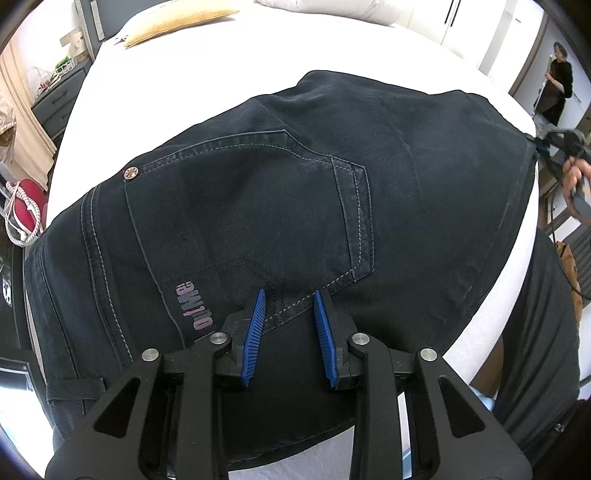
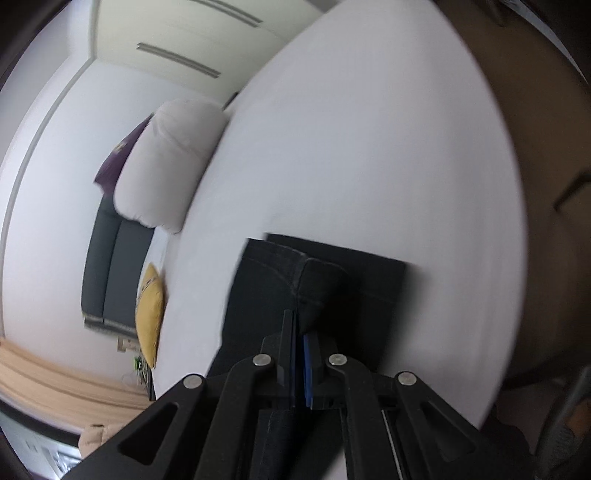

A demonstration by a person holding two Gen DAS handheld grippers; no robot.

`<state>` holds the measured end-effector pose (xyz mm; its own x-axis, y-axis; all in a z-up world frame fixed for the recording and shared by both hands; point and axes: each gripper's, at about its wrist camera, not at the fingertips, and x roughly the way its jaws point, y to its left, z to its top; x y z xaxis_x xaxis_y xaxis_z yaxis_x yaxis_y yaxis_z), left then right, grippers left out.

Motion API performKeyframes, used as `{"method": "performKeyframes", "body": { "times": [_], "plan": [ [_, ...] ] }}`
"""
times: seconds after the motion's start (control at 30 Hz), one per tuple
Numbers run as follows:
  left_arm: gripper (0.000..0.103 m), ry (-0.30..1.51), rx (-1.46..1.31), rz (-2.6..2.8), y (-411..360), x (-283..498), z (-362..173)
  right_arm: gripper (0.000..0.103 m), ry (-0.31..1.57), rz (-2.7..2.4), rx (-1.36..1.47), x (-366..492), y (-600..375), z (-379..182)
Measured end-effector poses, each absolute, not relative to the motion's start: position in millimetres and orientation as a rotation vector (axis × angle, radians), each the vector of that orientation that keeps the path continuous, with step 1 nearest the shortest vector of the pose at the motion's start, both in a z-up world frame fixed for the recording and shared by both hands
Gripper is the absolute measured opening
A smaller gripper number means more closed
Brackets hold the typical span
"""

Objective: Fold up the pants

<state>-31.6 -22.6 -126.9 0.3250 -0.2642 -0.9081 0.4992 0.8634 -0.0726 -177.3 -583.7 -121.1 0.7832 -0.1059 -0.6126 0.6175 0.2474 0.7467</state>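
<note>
On the white bed (image 1: 258, 66) lay the dark pants (image 1: 295, 192), spread flat with a back pocket (image 1: 251, 206) facing up, stitching and a metal rivet (image 1: 131, 173) visible, a pinkish printed logo (image 1: 194, 306) near the waist end. Waist end lay closest to the left wrist camera; the legs ran off toward the right side of that view.

Left gripper (image 1: 289, 306): jaws apart, blue ribbed pads (image 1: 256, 332) straddling a stretch of pocket seam. Tips sat at or just above the cloth; contact could not be confirmed, and no fabric was pinched between them.

Right gripper (image 2: 300, 332): jaws together, clamped on a raised fold of the pants (image 2: 314, 288). Fabric rose in a ridge up to the closed pads, and a flat layer lay on the bed (image 2: 369, 147) beneath. This view was motion-blurred. In the left wrist view the same gripper (image 1: 543, 146) showed at the far right, at the edge of the pants, with a hand (image 1: 574, 175) on it.

Surroundings: yellow cushion (image 1: 177, 20) and white pillow (image 2: 166, 162) toward the head of the bed, dark dresser (image 1: 55, 99) at left, a person standing (image 1: 559, 88) in the far right background.
</note>
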Motion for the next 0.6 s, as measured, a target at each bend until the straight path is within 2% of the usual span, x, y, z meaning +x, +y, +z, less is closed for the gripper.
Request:
{"method": "performKeyframes", "body": {
  "times": [0.6],
  "plan": [
    [0.027,1.147,0.247,-0.468,-30.6,-32.8,-118.7,0.003,0.524,-0.598,1.200,-185.1,-585.0,-128.9]
  ]
}}
